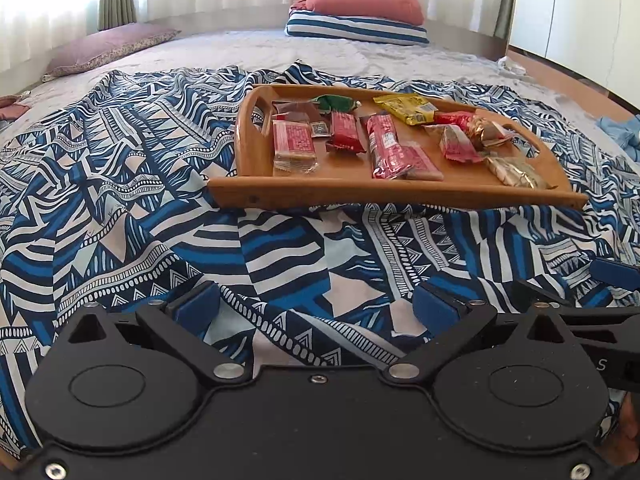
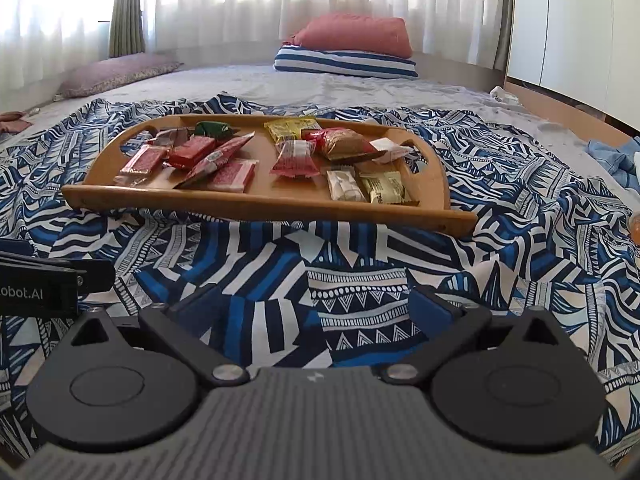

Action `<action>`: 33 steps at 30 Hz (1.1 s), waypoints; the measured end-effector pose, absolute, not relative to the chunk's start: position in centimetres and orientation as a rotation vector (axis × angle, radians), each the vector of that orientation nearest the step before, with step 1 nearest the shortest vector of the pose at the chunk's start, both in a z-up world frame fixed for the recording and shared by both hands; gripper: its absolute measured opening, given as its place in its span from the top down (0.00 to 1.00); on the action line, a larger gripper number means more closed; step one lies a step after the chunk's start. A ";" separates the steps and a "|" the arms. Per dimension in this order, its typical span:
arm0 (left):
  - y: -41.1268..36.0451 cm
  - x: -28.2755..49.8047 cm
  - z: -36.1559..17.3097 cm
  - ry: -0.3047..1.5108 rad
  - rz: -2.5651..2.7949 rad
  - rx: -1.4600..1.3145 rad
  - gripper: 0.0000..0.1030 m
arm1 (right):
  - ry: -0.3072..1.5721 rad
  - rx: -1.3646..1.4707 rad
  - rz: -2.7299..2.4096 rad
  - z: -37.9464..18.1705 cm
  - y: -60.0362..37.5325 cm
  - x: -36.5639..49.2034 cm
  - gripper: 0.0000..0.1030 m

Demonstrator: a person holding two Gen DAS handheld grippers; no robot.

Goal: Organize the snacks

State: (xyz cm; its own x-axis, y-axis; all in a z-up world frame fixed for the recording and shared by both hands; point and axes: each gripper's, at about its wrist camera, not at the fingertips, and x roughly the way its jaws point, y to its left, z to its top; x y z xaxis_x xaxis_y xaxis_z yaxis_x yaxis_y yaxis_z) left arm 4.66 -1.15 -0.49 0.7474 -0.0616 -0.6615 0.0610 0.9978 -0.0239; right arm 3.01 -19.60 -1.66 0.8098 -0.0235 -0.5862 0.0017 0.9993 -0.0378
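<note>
Left gripper (image 1: pixel 316 306): jaws spread wide, holding nothing, low over the patterned sheet (image 1: pixel 132 216), well short of the tray. Its body shows at the left edge of the right wrist view.

Right gripper (image 2: pixel 316 306): jaws spread wide, holding nothing, over the same sheet, beside the left gripper.

Tray (image 2: pixel 260 202): wooden, cut-out handles at both ends, resting on the sheet ahead of both grippers. All snacks lie inside it.

Contents, left to right in the right wrist view:
- Red packets (image 2: pixel 144 162): several, flat and overlapping, in the left half.
- Green packet (image 2: pixel 212 128): at the far rim, behind the red ones.
- Yellow packet (image 2: pixel 294 128): far rim, right of centre.
- Pink packet (image 2: pixel 296 158): just in front of the yellow one.
- Brown packet (image 2: pixel 344 144): right of the pink one, touching a red wrapper behind it.
- White packet (image 2: pixel 344 186): near the front rim.
- Gold packet (image 2: pixel 382 188): just beside the white one, to its right.

Surroundings: purple pillow (image 2: pixel 116 72) far left; striped pillow (image 2: pixel 344 62) at the far end with a red pillow (image 2: pixel 356 36) on top; curtains (image 2: pixel 240 4) behind; blue cloth (image 2: pixel 616 158) at the right edge.
</note>
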 end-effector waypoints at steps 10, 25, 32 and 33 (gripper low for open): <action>-1.4 4.8 -1.1 0.720 -0.058 0.019 0.00 | 0.638 -0.045 0.002 -2.2 -19.6 3.2 0.00; -1.6 4.9 -1.2 0.720 -0.047 0.031 0.00 | 0.639 -0.047 0.005 -2.3 -19.6 3.3 0.00; -1.5 4.9 -1.2 0.719 -0.049 0.027 0.00 | 0.641 -0.046 0.005 -2.3 -19.6 3.3 0.00; -1.5 4.9 -1.2 0.719 -0.049 0.027 0.00 | 0.641 -0.046 0.005 -2.3 -19.6 3.3 0.00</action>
State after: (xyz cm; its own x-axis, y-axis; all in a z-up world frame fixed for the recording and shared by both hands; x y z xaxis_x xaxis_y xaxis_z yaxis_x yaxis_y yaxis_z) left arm 4.91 -1.54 -1.17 0.7511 -0.0356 -0.6592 0.0542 0.9985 0.0079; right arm 3.33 -19.59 -2.27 0.8018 -0.0100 -0.5976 -0.0184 0.9990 -0.0414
